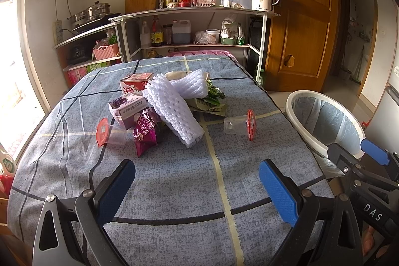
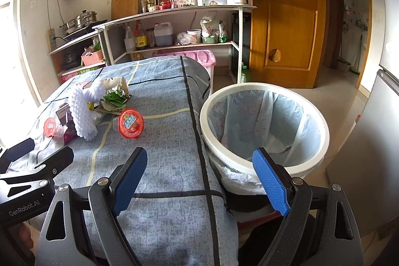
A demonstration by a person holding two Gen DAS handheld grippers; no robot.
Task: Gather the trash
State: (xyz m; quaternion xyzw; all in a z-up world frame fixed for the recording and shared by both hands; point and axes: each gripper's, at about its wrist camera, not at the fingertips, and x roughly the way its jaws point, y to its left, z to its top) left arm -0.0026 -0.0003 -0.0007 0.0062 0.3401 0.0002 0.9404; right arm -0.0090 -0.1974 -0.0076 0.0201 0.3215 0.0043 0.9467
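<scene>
Trash lies heaped mid-table: white foam netting (image 1: 174, 106), two small cartons (image 1: 127, 109), a purple wrapper (image 1: 146, 133) and a green wrapper (image 1: 212, 99). Two clear cups with red lids lie on their sides, one left (image 1: 109, 132), one right (image 1: 240, 125) (image 2: 129, 125). A white bin (image 2: 264, 126) (image 1: 324, 121) with a clear liner stands off the table's right edge. My left gripper (image 1: 197, 177) hangs open over the near table, nothing between its fingers. My right gripper (image 2: 199, 171) is open too, straddling the table edge and the bin rim.
The table (image 1: 174, 191) wears a blue-grey checked cloth. Behind it stand metal shelves (image 1: 194, 14) with bottles, pots and a kettle, plus a pink lidded box (image 2: 199, 57). A wooden door (image 2: 281, 11) is at the right. Tiled floor lies past the bin.
</scene>
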